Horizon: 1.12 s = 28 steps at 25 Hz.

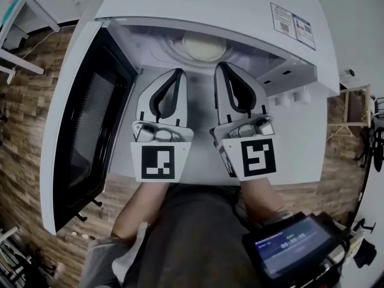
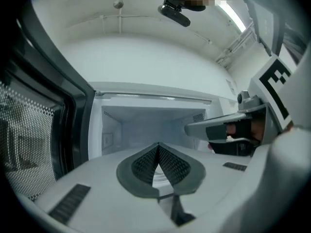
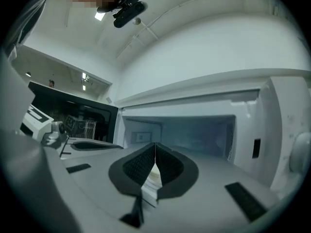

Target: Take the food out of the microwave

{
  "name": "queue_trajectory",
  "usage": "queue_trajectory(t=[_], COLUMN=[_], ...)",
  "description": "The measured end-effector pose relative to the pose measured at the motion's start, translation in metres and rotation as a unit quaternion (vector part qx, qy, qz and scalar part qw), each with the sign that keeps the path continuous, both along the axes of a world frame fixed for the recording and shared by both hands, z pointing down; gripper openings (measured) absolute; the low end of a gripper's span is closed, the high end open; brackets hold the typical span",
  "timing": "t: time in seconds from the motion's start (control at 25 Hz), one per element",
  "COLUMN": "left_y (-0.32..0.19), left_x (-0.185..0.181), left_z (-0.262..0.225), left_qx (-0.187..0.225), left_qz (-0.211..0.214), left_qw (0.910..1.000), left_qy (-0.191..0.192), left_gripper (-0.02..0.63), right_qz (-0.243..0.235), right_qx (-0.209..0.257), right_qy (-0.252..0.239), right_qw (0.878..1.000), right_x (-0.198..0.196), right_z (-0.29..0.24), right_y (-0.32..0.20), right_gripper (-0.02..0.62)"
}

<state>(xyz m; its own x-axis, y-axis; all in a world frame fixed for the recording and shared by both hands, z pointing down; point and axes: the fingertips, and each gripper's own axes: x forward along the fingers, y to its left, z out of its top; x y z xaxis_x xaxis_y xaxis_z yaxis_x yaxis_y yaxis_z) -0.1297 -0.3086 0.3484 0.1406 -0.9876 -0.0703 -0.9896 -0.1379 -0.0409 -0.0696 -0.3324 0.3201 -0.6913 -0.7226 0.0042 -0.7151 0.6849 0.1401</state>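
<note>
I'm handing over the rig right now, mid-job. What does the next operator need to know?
Left gripper: shut, empty, held in front of the open microwave.
Right gripper: shut, empty, beside the left one.
Done: the door is swung open to the left.
The pale round dish sits inside the cavity, ahead of both grippers, untouched.
Left: open the jaws, reach in, grip the dish, bring it out.

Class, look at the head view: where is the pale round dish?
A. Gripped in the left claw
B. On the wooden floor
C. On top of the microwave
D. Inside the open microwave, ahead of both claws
D: the pale round dish sits inside the microwave, beyond the tips of the left claw and the right claw, which are both shut and hold nothing.
</note>
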Motion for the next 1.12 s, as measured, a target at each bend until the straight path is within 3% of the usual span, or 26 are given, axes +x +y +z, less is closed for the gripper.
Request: queue_trajectory(t=[0.28, 0.48, 1.12], left_y=[-0.005, -0.007, -0.009], left_x=[0.005, -0.012, -0.010], left_z=[0.028, 0.040, 0.040], left_qx=[-0.015, -0.028, -0.031], left_qz=[-0.003, -0.027, -0.026], left_qw=[0.9999, 0.9992, 0.9992], left_qy=[0.002, 0.008, 0.000], left_gripper=[0.008, 0.008, 0.008], right_qz=[0.021, 0.036, 0.044], right_qx=[-0.059, -0.113, -0.111], right_qy=[0.027, 0.029, 0.029], right_qw=[0.998, 0.993, 0.992], right_x=[0.004, 0.004, 0.005], right_z=[0.057, 0.089, 0.092], right_y=[-0.007, -0.011, -0.012], right_gripper=[0.009, 0.009, 0.009])
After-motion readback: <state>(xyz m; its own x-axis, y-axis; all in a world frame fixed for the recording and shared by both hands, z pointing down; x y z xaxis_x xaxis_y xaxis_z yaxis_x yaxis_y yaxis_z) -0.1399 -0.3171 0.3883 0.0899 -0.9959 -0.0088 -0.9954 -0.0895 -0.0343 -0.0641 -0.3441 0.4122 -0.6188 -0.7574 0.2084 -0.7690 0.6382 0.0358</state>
